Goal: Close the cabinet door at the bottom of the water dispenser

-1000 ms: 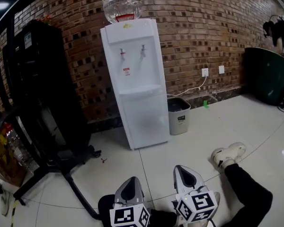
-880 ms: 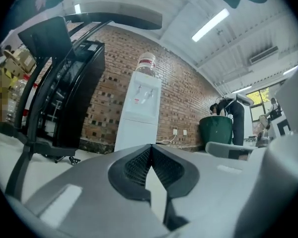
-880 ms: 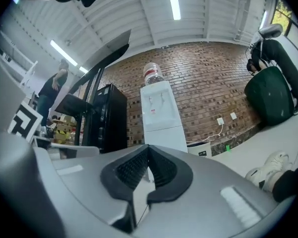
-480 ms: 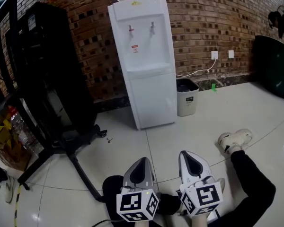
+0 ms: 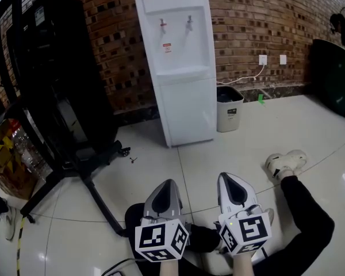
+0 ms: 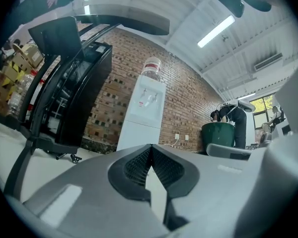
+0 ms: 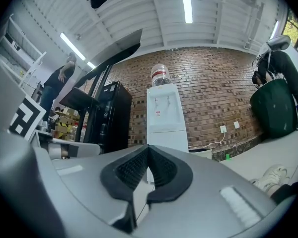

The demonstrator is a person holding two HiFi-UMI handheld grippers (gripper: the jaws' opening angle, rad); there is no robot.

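Observation:
The white water dispenser (image 5: 181, 68) stands against the brick wall, well ahead of both grippers. Its lower cabinet door (image 5: 188, 112) looks flush with the front. My left gripper (image 5: 168, 184) and right gripper (image 5: 229, 177) sit side by side low in the head view, above the floor tiles and far short of the dispenser. Both are shut with nothing between the jaws. The left gripper view shows the shut left gripper (image 6: 150, 147) with the dispenser (image 6: 145, 115) beyond it. In the right gripper view the right gripper (image 7: 148, 148) points at the dispenser (image 7: 165, 118).
A black wheeled stand (image 5: 57, 85) with long floor legs is left of the dispenser. A grey waste bin (image 5: 229, 109) stands at its right. A person's leg and white shoe (image 5: 284, 164) lie on the floor right of my grippers. A dark green container (image 5: 336, 73) sits far right.
The head view has tipped down and shifted: the dispenser moved up and right in frame and its top bottle left the picture. Both grippers stay shut, close together.

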